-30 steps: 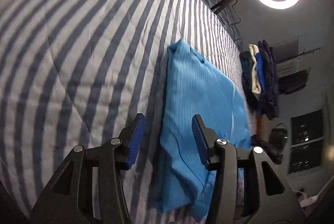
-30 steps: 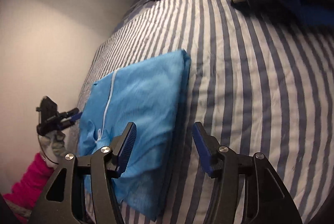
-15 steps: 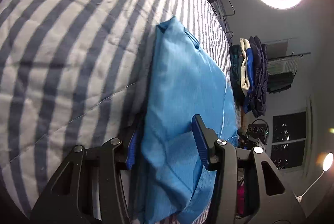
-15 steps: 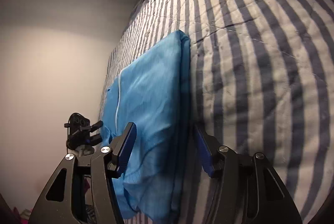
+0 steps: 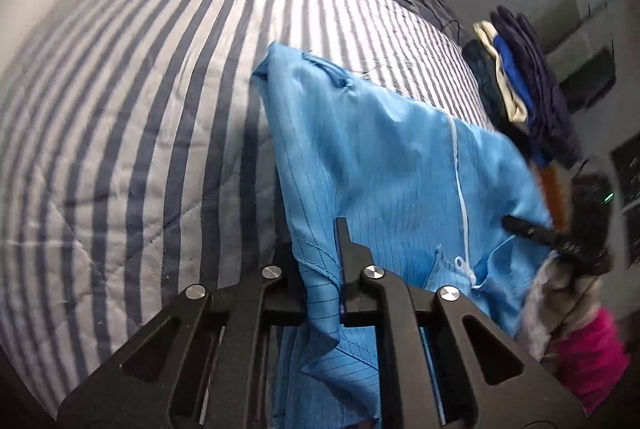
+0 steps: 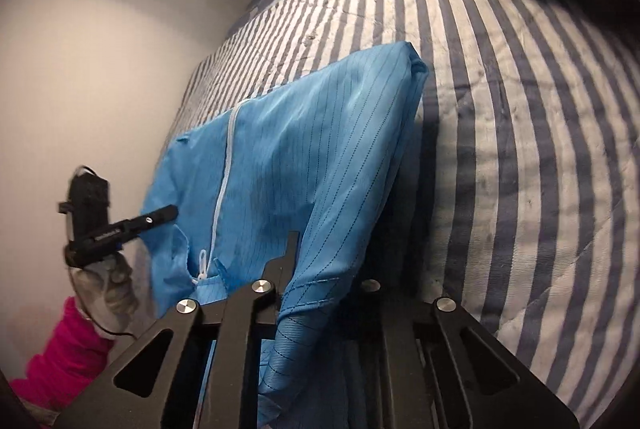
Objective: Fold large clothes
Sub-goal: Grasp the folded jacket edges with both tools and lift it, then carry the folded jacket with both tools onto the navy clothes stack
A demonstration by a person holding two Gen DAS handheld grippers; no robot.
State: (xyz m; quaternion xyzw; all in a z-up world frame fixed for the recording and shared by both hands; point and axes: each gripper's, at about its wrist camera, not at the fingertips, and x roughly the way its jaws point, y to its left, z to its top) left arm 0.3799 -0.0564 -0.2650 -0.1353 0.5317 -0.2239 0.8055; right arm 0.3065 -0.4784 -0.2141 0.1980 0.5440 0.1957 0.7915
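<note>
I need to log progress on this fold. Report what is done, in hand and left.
Done: the blue garment already lies folded into a long panel on the striped bed. In hand: the left tool and the right tool each pinch a near corner, and that end is raised off the bed. Left: carrying it over to the far end, probably, then releasing.
</note>
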